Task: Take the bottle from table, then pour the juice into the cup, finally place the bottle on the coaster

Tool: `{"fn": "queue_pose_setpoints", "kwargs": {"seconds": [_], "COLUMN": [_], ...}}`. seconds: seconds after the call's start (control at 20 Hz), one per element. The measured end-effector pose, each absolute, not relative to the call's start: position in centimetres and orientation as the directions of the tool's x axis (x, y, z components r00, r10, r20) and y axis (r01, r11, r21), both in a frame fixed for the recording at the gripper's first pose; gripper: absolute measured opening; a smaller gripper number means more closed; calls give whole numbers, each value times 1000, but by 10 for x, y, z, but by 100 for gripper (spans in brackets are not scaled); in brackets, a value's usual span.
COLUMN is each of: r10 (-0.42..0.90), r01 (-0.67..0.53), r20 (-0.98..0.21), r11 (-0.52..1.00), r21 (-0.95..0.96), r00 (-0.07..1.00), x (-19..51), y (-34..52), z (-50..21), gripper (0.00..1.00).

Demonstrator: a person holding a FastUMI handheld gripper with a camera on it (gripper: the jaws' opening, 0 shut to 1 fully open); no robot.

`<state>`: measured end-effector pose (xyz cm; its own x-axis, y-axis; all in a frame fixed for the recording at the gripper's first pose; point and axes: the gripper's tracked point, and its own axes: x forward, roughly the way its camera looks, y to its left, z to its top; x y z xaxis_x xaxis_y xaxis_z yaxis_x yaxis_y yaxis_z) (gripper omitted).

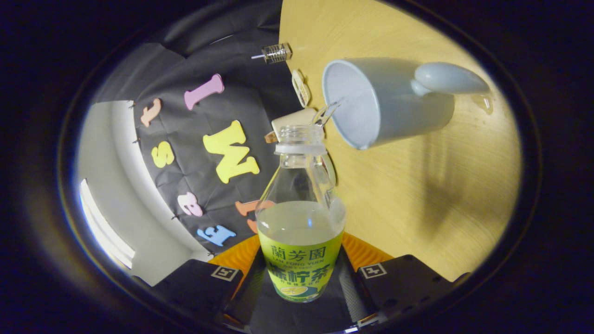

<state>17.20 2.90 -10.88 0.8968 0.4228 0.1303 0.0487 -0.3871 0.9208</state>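
My gripper (301,283) is shut on a clear plastic bottle (300,204), with the fingers pressing on both sides of its green-and-yellow label. The bottle has no cap, and pale juice fills it up to just above the label. The whole view is rolled, so the wooden table (417,204) stands to the right of the bottle. A light blue cup (394,102) with a handle stands on the table, its open mouth turned towards the bottle's neck. A thin clear streak (327,113) runs from the bottle's mouth to the cup's rim. A pale flat square, perhaps the coaster (290,123), lies behind the bottle's neck.
A small clear ribbed object (276,53) and a pale oval piece (300,87) lie at the table's edge by the cloth wall. A clear drop-like spot (483,103) sits past the cup's handle. Bare wood stretches beside and below the cup.
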Motion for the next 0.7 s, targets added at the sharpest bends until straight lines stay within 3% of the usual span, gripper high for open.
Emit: {"fn": "queue_pose_setpoints", "kwargs": {"seconds": [0.7], "r10": [418], "r01": [60], "r20": [159], "r11": [-463], "r21": [884], "r00": [894], "x": [172], "y": [28], "z": [-107], "gripper": [80]}}
